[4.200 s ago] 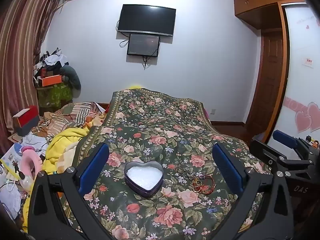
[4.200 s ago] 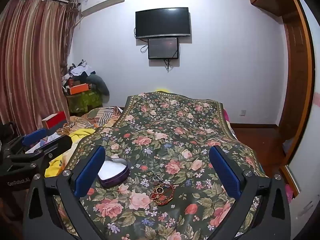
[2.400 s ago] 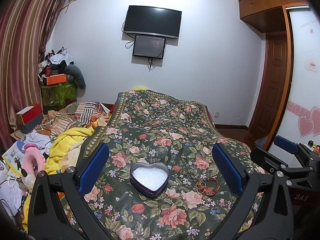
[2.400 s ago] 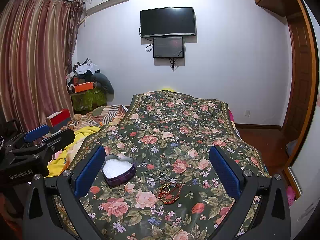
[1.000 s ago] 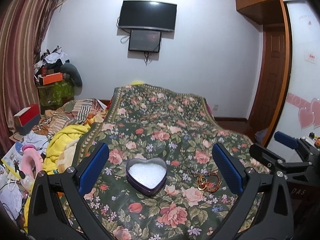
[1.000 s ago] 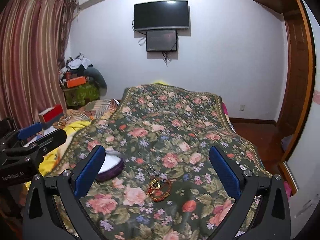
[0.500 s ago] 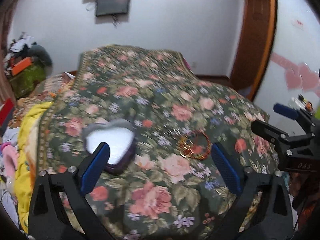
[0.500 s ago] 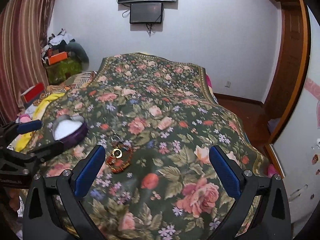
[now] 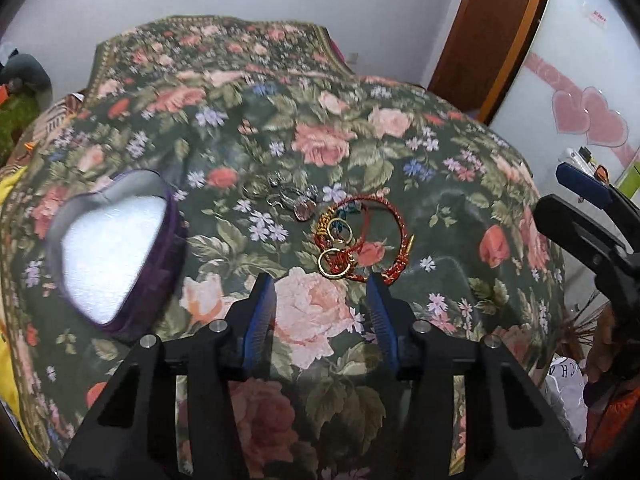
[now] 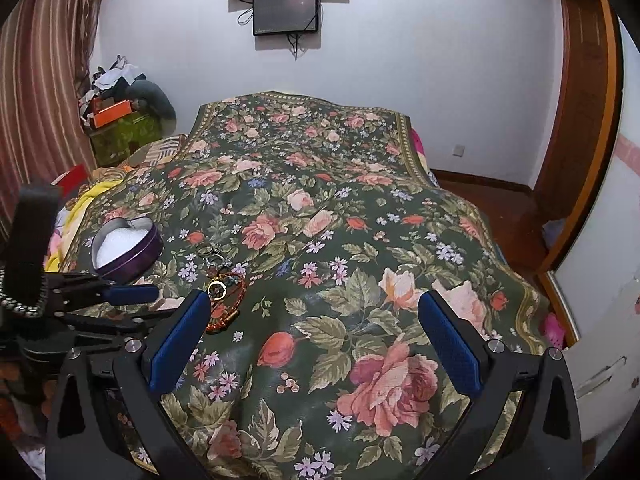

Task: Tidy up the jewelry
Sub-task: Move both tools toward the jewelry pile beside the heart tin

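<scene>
A pile of jewelry lies on the floral bedspread: a red and gold bangle [image 9: 394,236], gold rings [image 9: 334,264] and silver pieces [image 9: 288,196]. It also shows in the right wrist view [image 10: 224,296]. A purple heart-shaped tin [image 9: 116,248] with white lining sits left of it, open, also in the right wrist view [image 10: 128,246]. My left gripper [image 9: 320,284] hovers just short of the jewelry, jaws part closed and empty. My right gripper [image 10: 314,308] is wide open and empty over the bedspread, right of the pile.
The floral bedspread [image 10: 320,208] covers the bed. Yellow and striped bedding [image 10: 86,200] lies at the left. A cluttered corner with an orange box [image 10: 112,114] is at the far left. A wooden door [image 10: 580,120] and wardrobe stand at the right.
Both grippers have moved forward and down toward the bed. My left gripper has narrowed its jaws and now sits close to the jewelry pile.
</scene>
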The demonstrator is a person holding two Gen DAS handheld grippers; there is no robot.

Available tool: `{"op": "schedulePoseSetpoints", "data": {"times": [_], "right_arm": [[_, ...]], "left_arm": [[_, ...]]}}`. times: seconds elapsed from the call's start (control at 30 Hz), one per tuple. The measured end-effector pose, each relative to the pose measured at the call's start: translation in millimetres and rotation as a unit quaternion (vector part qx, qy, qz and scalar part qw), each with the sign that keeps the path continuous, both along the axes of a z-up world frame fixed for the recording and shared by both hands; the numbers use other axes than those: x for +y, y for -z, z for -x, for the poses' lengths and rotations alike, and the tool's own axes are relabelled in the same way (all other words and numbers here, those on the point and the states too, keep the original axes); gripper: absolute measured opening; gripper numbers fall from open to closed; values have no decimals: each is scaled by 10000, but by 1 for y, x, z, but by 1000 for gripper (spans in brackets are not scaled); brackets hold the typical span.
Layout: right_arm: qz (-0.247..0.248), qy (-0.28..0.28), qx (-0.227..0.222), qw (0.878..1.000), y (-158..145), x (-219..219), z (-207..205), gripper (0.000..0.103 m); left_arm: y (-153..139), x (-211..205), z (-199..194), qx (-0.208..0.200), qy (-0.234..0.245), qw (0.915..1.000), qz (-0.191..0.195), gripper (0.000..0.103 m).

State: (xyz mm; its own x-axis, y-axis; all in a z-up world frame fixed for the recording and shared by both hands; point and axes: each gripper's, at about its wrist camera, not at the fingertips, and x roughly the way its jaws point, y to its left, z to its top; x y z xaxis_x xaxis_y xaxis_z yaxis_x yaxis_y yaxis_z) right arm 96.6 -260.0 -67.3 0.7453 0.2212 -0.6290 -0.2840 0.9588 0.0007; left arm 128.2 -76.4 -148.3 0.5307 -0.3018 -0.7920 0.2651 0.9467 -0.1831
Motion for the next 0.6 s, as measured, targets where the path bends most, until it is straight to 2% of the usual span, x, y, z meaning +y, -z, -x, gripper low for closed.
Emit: {"op": "schedulePoseSetpoints", "data": {"times": [0.23, 0.3, 0.37, 0.53, 0.6], "right_arm": [[-123, -75, 172, 9997, 8, -1, -5, 103], [-133, -74, 205, 9997, 9, -1, -6, 103], [-142, -80, 233, 9996, 9, 0, -7, 103], [-148, -138, 293, 9994, 11, 3, -7, 103], [-124, -175, 296, 9993, 11, 5, -7, 103]], "left_arm": [[9, -11, -13, 14, 189, 9996, -187, 47], [10, -14, -17, -13, 232, 9994, -244, 43], [12, -15, -19, -38, 266, 9991, -313, 31], [14, -9, -27, -1, 241, 9995, -187, 17], [14, -9, -28, -2, 220, 9996, -185, 6]]}}
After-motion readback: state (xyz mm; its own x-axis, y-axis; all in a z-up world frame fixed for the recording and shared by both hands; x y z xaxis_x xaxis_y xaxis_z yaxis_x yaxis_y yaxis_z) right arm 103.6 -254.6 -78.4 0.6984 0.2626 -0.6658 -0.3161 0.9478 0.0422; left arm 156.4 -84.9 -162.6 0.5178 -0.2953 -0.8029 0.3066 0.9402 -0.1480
